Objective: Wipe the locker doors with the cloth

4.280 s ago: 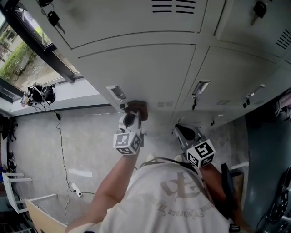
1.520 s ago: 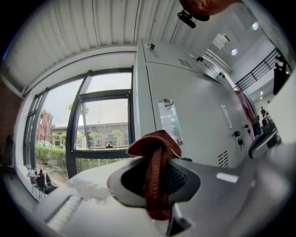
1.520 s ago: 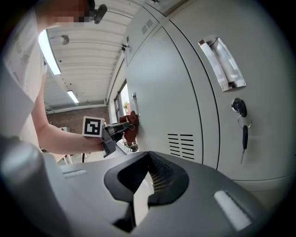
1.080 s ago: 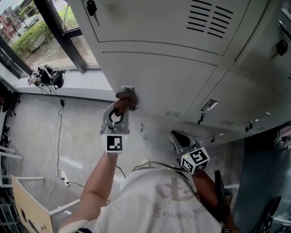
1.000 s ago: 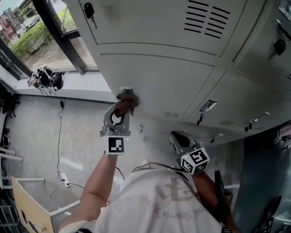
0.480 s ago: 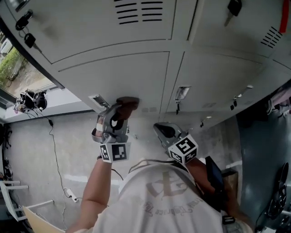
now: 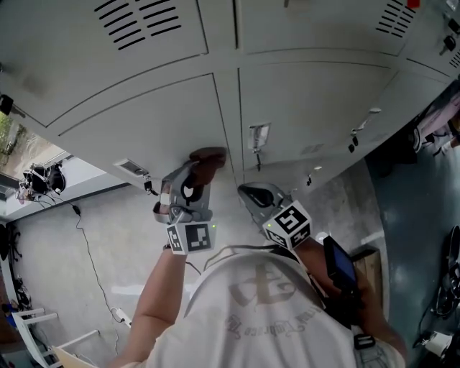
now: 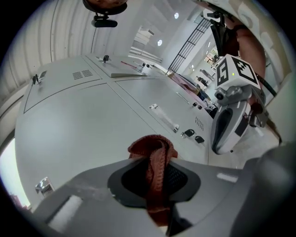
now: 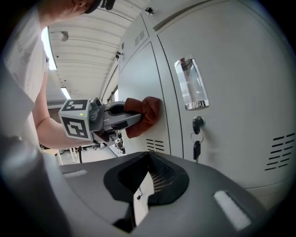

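A reddish-brown cloth is bunched against the grey locker door, close to that door's right edge and lower corner. My left gripper is shut on the cloth, which spills out over its fingertips. In the right gripper view the cloth touches the door just above a small vent. My right gripper hangs below the neighbouring door, apart from it, jaws together with only a thin slit and nothing held.
The neighbouring door carries a clear label holder and a lock with a hanging key. More lockers with vents rise above. Cables lie on a window sill, and a power strip on the floor.
The left gripper has carried the cloth rightward across the door, from beside the left label holder to the door's right edge. The right gripper stayed low beside it.
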The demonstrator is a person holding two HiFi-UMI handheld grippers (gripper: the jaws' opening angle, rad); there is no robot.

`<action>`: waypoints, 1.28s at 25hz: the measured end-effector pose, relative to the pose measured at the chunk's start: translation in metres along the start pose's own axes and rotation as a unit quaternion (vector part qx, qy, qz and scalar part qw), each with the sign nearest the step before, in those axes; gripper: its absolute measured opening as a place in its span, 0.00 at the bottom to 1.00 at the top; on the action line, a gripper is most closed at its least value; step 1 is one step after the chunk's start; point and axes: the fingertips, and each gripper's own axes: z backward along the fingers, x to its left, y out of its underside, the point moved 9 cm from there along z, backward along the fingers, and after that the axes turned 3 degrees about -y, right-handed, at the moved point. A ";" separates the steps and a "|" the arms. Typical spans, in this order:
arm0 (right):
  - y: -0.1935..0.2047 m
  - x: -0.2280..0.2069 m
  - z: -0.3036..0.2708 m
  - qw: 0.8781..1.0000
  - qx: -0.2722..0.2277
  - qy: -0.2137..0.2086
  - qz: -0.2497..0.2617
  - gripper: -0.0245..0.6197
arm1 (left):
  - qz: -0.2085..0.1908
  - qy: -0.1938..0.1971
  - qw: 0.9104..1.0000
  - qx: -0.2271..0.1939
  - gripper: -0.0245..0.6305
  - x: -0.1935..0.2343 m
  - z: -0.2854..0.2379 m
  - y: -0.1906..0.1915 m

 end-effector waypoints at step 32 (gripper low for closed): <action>-0.047 0.024 -0.031 0.986 0.060 -0.073 0.135 0.05 | 0.149 -0.069 0.986 -0.018 0.14 0.042 0.013 -0.004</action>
